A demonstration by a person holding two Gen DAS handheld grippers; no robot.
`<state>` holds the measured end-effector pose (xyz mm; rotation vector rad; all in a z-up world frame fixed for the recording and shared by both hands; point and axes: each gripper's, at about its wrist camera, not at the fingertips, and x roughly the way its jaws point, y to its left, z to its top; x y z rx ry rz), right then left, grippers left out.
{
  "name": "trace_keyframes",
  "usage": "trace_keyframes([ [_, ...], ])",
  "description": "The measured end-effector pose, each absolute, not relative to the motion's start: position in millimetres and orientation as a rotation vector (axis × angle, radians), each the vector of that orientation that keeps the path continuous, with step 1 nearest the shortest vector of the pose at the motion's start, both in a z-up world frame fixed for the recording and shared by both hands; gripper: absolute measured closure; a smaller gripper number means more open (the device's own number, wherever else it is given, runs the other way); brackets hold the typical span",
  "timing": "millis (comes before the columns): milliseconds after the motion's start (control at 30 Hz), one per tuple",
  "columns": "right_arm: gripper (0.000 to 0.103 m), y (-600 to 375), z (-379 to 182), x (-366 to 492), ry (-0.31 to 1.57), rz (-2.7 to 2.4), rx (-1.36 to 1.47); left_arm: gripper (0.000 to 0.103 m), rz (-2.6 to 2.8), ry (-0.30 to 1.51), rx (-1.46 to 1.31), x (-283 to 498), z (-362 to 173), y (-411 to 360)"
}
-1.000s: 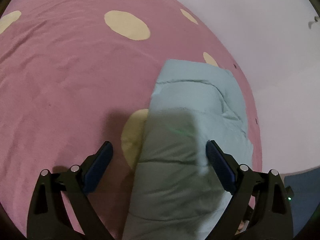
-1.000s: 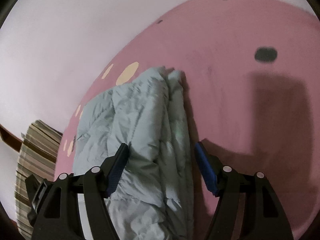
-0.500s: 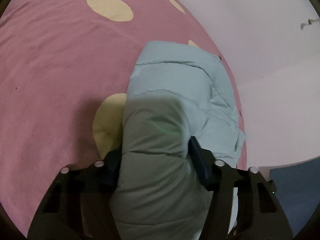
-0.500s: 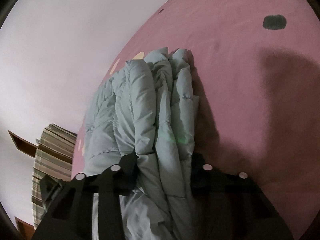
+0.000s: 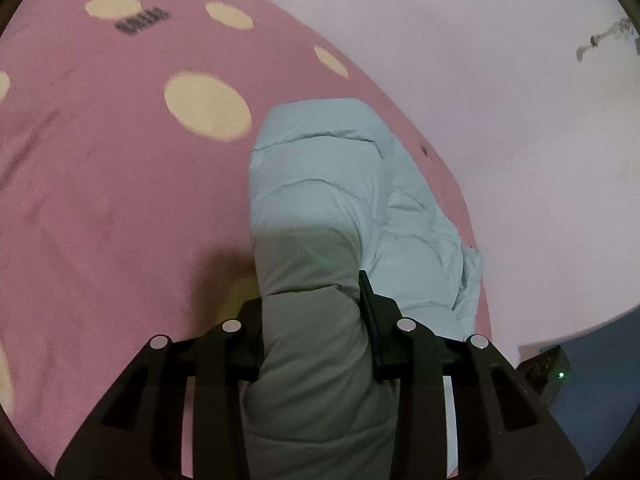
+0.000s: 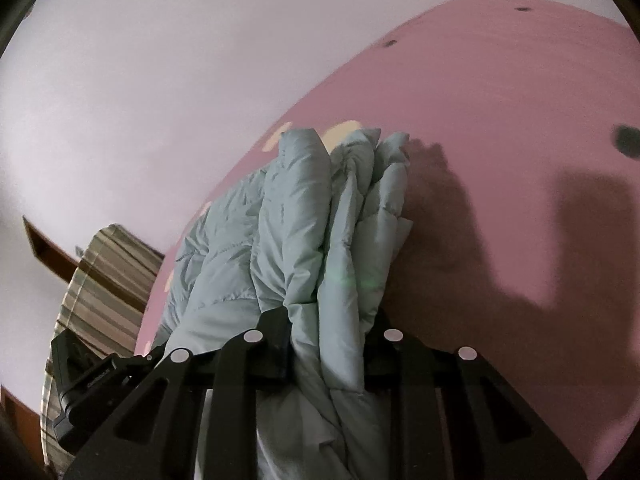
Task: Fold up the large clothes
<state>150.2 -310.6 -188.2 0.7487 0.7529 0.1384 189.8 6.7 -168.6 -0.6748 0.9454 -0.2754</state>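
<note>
Pale blue quilted fabric fills the middle of both wrist views: a puffy jacket [image 5: 340, 184] folded into a thick bundle and lying on a bed under a pink bedspread [image 5: 100, 208] with cream dots. In the left wrist view the left hand-held gripper [image 5: 316, 308] has one rounded end of the jacket squeezed between its two black fingers, which are closing on it; the padding bulges above and below the pinch, and the rest of the jacket runs away from the gripper toward the far edge of the bed, near the pale wall [image 5: 480, 60]. In the right wrist view the right hand-held gripper [image 6: 328, 320] is closing on the stacked layers of the jacket [image 6: 304, 220], which stand up between its fingers in several upright folds and spread out ahead and to the left of it. The pink bedspread [image 6: 500, 120] lies to the right of those folds, darkened by shadows. A striped cloth [image 6: 104, 280] shows beyond the bed's edge at the left.
</note>
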Motion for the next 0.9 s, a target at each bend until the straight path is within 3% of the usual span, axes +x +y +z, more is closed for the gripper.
trace_keyframes([
  [433,0.08,-290.7,-197.2,173.4,0.791,0.263,0.695,0.068,-0.122,0.9,-0.661,238.6,-174.2,92.5],
  [900,0.078,-291.0,-218.4,171.8,0.869,0.248,0.698,0.065,-0.116,0.937,-0.617,250.1,-212.2,104.3],
])
